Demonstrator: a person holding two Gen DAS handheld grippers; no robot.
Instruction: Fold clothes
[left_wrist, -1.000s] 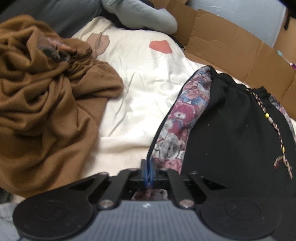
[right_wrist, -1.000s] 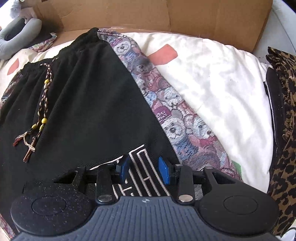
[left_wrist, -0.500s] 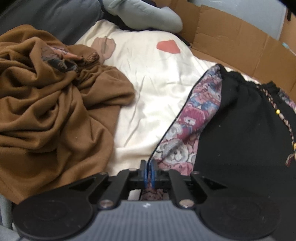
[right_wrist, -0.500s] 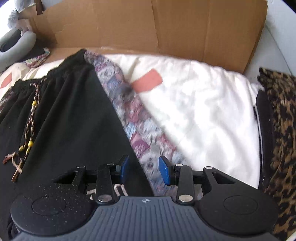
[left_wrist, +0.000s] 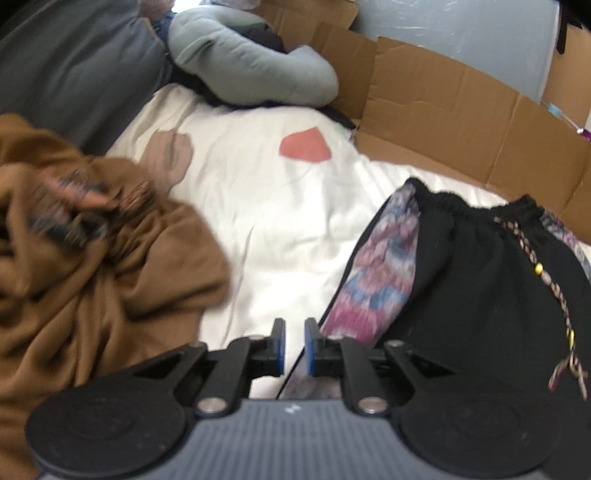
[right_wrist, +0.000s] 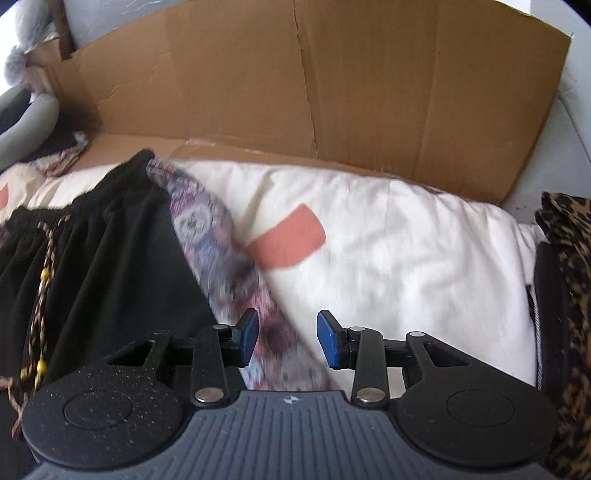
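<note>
White bedding (left_wrist: 280, 221) with a few red patches covers the bed that carries everything. Nearest the left camera, the left gripper (left_wrist: 294, 347) has its blue pads parted by a narrow gap and grips nothing, poised just at the patterned side edge of the black shorts (left_wrist: 480, 295). The right gripper (right_wrist: 288, 339) is spread wide and empty above the other patterned side panel of the same shorts, which lie flat with a beaded drawstring (right_wrist: 44, 295) trailing down from the waistband. Left of them sits a crumpled brown garment (left_wrist: 92, 288), apart from the shorts. Leopard-print fabric (right_wrist: 569, 258) lies at the right edge. Farther back stand cardboard panels (right_wrist: 295, 92) and a grey cushion (left_wrist: 251, 70).
</note>
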